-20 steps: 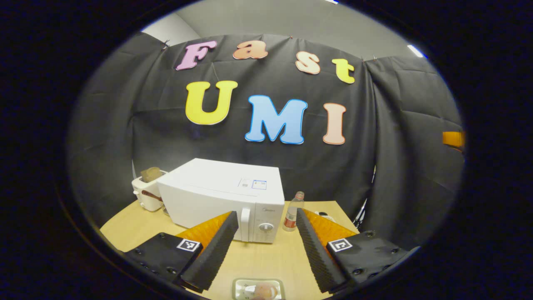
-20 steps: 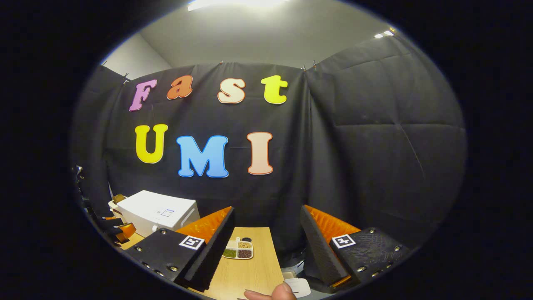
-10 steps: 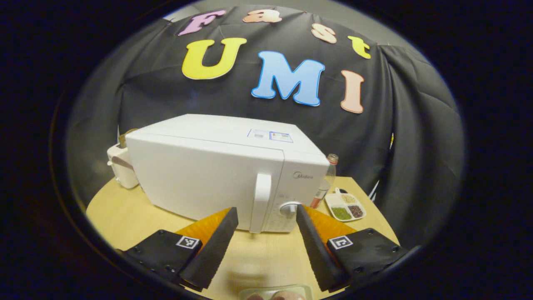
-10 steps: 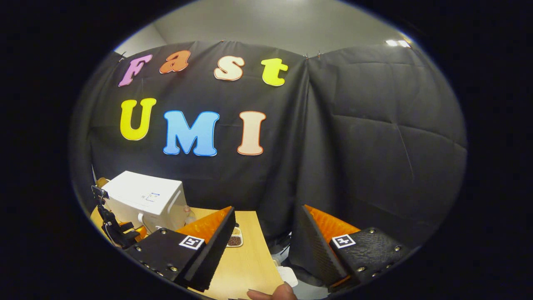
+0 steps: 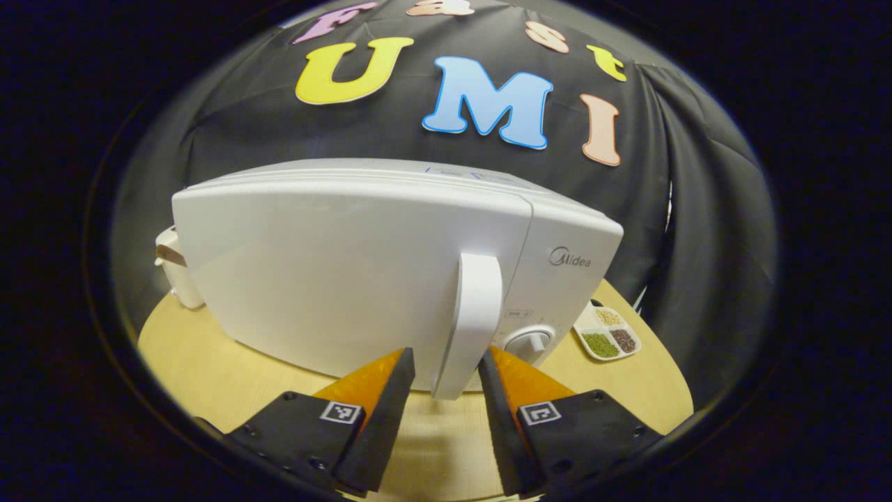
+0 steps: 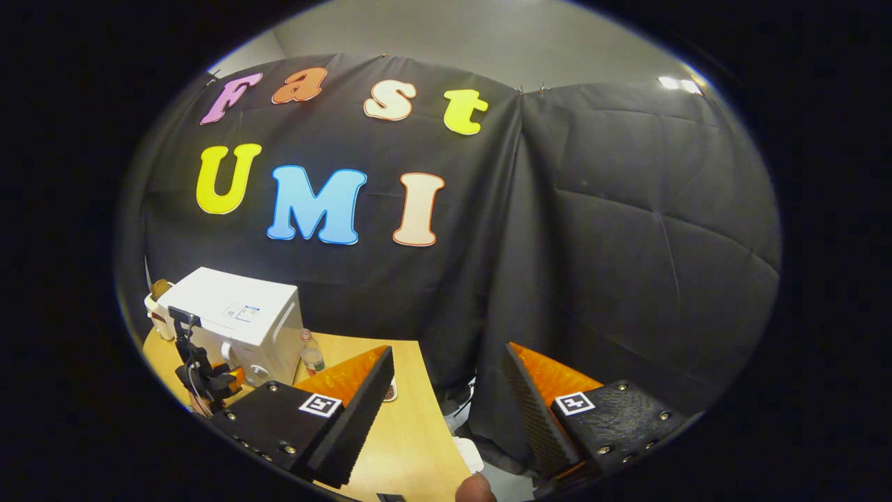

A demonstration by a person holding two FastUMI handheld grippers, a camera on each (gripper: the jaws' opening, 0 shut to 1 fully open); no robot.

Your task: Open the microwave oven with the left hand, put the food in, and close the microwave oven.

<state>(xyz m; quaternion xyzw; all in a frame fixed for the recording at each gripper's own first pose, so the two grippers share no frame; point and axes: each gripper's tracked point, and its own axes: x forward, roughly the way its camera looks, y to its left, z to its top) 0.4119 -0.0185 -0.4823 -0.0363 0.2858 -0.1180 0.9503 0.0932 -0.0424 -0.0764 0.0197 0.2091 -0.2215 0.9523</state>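
The white microwave (image 5: 348, 265) stands close in the left gripper view with its door shut. Its upright handle (image 5: 474, 307) runs down between my left gripper's (image 5: 444, 355) fingers, which sit either side of the handle's lower end with a small gap on the left; the gripper is open. In the right gripper view the microwave (image 6: 240, 317) is small at the far left, and the left gripper (image 6: 205, 376) hangs in front of it. My right gripper (image 6: 446, 355) is open and holds nothing, above the table's right end.
A white toaster (image 5: 174, 272) with bread stands behind the microwave's left side. A divided dish of grains (image 5: 608, 335) lies right of the microwave, a bottle (image 6: 311, 352) beside it. The round wooden table (image 5: 195, 362) ends near the right gripper; a thumb (image 6: 475, 488) shows low.
My left gripper has moved in to the microwave door, and its fingers have narrowed around the handle. The right gripper has swung slightly and stays open.
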